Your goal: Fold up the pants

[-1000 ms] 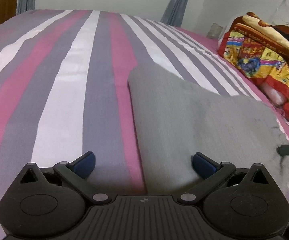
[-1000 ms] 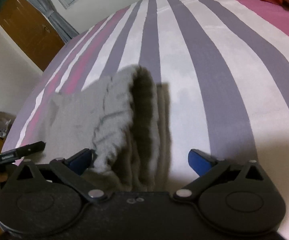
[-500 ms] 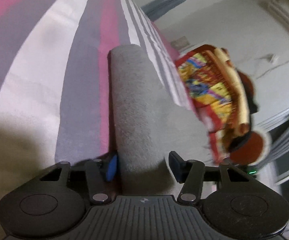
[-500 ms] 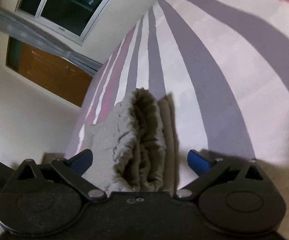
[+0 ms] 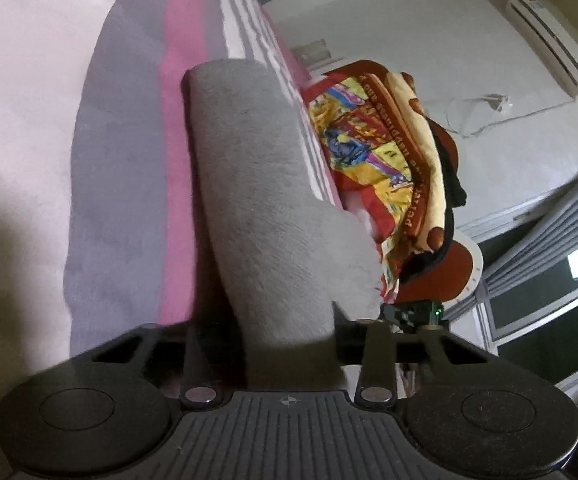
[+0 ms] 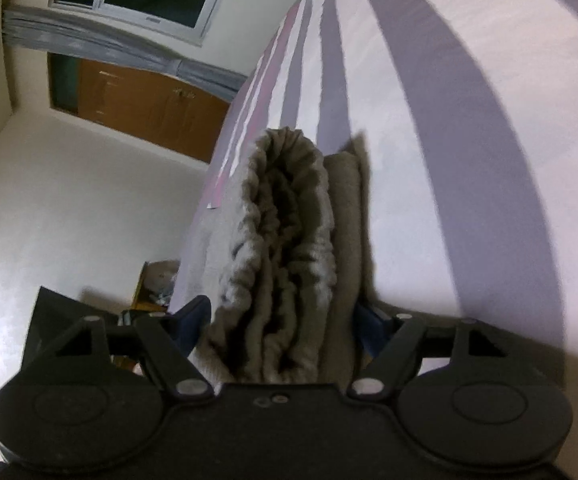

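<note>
We have the grey pants (image 5: 265, 200) already folded narrow on the striped bed (image 5: 121, 184); our left gripper (image 5: 285, 340) and right gripper (image 6: 281, 320) have just been closing onto opposite ends, so the final fold remains.

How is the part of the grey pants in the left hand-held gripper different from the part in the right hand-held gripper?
The left hand-held gripper has smooth, flat grey pants between its jaws; the right hand-held gripper has the gathered, wrinkled waistband.

The left bundle looks thin; the right one is thick and layered.

Both grippers have just been closing on the same garment, which lies on the striped bedsheet.
</note>
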The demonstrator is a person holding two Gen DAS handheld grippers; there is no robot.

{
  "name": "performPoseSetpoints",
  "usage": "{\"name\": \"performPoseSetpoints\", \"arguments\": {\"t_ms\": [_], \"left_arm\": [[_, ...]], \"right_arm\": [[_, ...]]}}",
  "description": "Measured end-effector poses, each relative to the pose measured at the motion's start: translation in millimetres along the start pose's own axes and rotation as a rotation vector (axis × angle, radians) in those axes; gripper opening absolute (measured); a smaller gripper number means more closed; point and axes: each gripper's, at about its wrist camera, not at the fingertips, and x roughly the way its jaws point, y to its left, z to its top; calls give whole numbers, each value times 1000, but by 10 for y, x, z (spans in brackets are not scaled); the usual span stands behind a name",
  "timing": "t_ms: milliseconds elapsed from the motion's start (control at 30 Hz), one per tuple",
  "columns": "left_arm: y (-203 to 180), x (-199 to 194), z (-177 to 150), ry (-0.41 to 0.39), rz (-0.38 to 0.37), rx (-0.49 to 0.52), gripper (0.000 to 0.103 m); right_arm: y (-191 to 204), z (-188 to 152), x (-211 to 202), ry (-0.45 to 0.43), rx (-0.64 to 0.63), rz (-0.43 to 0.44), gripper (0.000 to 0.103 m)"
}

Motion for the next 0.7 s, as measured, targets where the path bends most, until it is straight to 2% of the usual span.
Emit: {"name": "performPoseSetpoints", "arguments": {"t_ms": [133,267,400,533,633,700], "left_arm": [[2,29,-17,-15,-44,4,30],[-46,-27,-73,-66,-122,-14,30],[-165,-112,-64,-101,-174,11,30],[-266,-267,220,-152,-176,40,30],[-313,-385,588,-188,-163,68,30],[-308,-441,904,-204,-124,81,30]], "right_arm": [[-2,77,179,19,-8,56,58],[62,75,201,32,-29,95,54],[261,142,128,35,-57,119,53],[543,386,217,49,-126,130,53],[755,689,351,47,-167,146,53],[875,919,486,29,-179,157,53]]}}
